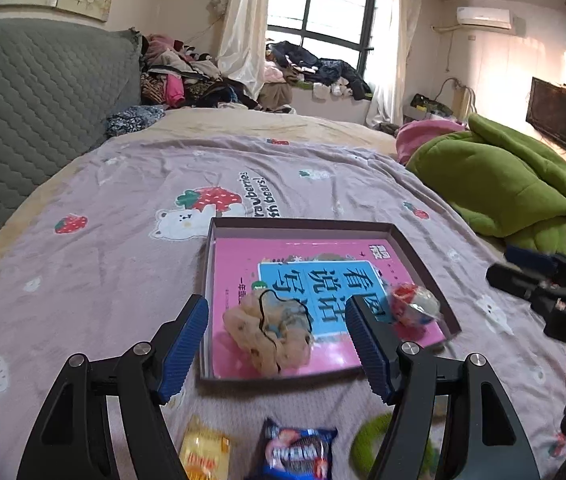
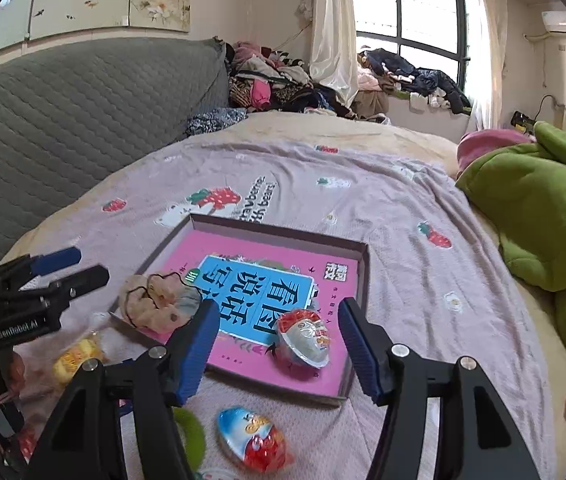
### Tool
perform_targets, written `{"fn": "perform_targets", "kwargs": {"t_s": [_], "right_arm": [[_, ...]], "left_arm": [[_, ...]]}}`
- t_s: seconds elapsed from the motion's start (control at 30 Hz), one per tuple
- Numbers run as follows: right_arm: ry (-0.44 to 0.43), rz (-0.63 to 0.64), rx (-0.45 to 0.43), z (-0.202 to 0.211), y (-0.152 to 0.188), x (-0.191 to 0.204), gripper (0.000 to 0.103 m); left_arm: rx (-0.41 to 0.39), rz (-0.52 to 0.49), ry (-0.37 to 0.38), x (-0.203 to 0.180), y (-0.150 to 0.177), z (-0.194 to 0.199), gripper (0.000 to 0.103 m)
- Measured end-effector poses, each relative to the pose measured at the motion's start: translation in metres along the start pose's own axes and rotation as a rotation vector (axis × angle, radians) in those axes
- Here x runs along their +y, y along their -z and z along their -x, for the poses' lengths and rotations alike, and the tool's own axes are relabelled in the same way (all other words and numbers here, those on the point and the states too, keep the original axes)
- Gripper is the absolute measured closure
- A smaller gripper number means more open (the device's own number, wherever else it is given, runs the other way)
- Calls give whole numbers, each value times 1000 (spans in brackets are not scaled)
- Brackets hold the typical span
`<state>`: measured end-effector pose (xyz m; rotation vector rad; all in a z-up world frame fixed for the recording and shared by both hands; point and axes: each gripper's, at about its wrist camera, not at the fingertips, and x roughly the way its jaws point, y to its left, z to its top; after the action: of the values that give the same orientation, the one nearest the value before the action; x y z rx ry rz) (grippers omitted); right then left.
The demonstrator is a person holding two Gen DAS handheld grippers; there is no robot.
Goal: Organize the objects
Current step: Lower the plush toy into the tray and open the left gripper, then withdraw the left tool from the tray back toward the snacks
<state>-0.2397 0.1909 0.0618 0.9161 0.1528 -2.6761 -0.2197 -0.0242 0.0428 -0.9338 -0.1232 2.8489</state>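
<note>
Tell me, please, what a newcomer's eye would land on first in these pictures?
Probably the shallow box in the middle of the bed, with a bright pink book lying in it. On the book sit a beige scrunchie at one near corner and an egg-shaped candy at the other. The bulky green quilt heaped at the bed's right edge also stands out.
</note>
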Motion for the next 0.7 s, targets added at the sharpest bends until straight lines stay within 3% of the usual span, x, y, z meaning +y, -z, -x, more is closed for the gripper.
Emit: {"fn": "perform_targets", "kwargs": {"t_s": [0.47,0.7], "right_arm": [[18,-35,-17,82,3,7,35],[12,-40,-38,110,12,18,34]], "left_arm": [[3,-17,-11,-23,-3,97,30],[-7,-48,-61,-24,0,134,29]]}}
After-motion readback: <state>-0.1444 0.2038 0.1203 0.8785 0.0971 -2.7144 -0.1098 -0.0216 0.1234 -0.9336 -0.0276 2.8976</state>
